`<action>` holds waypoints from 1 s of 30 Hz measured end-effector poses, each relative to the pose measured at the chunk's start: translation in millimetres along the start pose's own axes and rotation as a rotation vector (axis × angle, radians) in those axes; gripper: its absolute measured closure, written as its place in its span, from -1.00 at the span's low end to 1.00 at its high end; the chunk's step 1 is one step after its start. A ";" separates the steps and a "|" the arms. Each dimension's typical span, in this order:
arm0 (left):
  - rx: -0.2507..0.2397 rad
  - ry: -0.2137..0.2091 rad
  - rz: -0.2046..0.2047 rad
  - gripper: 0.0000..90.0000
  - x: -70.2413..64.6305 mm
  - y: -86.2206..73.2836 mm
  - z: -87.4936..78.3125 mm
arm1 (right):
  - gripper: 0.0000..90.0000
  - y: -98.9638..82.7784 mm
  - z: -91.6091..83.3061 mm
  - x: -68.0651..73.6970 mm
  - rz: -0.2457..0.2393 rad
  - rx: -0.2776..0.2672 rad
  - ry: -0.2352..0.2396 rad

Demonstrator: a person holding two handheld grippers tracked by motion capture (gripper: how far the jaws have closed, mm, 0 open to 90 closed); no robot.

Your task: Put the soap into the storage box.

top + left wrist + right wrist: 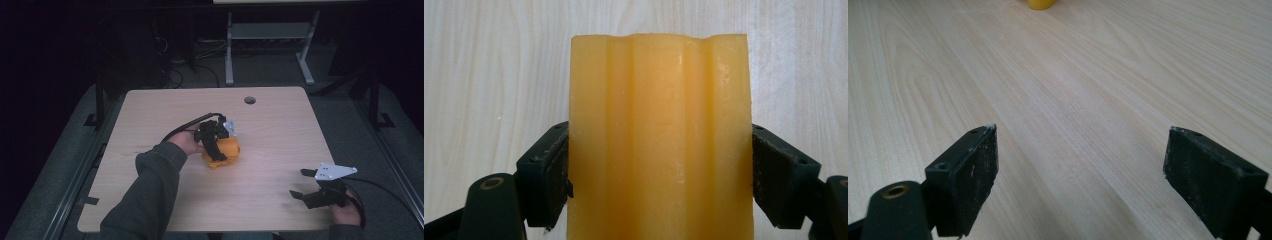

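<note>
High view has the left gripper with fingers clenched on the ribbed orange-yellow block at mid pale wooden desk, grasp apparently made, while the right gripper waits released, any further step undone

in the high view the left gripper sits over the orange block and covers much of its top, so we cannot tell its shape there. in the left gripper view the block runs off the bottom edge, hiding its lower end. in the right gripper view only a sliver of the block shows, cut by the top edge. the person's right hand is partly cut off at the bottom edge.
</note>
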State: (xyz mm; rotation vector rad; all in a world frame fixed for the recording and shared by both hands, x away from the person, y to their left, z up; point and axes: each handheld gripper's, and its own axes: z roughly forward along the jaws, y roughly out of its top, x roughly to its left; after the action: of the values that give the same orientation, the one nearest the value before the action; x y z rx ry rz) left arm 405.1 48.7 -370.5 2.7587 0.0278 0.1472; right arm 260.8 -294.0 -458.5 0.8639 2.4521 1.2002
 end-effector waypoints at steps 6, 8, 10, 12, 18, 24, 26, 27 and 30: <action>0.007 -0.017 -0.013 -0.54 2.3 1.4 6.9 | -0.70 -0.2 -0.1 -0.3 -0.002 -0.001 0.000; 0.018 -0.024 -0.013 -0.54 2.8 1.9 9.4 | -0.70 -0.2 -0.2 -0.3 -0.002 -0.001 0.000; 0.025 -0.028 -0.015 -0.54 3.8 1.9 11.7 | -0.70 -0.1 -0.3 -0.3 -0.004 -0.002 -0.001; 0.041 -0.020 -0.016 -0.54 5.0 1.2 14.3 | -0.70 -0.1 -0.4 -0.3 -0.006 -0.003 0.000; 0.034 -0.044 -0.029 -0.54 9.4 -0.9 16.0 | -0.70 0.1 -0.8 -0.1 -0.009 -0.004 0.000; 0.014 -0.064 -0.024 -0.54 14.0 -3.9 16.8 | -0.70 0.2 -0.5 0.1 -0.010 -0.004 0.000; 0.012 -0.067 -0.016 -0.54 15.0 -4.3 16.7 | -0.70 0.2 -0.8 0.0 -0.010 -0.005 0.001; 0.008 -0.068 -0.018 -0.54 15.8 -4.8 16.9 | -0.70 0.1 -0.9 0.0 -0.009 -0.005 0.001; -0.005 -0.079 -0.024 -0.54 18.6 -6.9 17.3 | -0.70 0.1 -0.6 0.0 -0.007 -0.004 0.000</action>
State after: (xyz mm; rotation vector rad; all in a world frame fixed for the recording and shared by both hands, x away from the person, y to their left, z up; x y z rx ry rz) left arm 425.4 49.4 -387.2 2.7551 0.0399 0.0317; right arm 260.5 -294.4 -458.0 0.8529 2.4502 1.2026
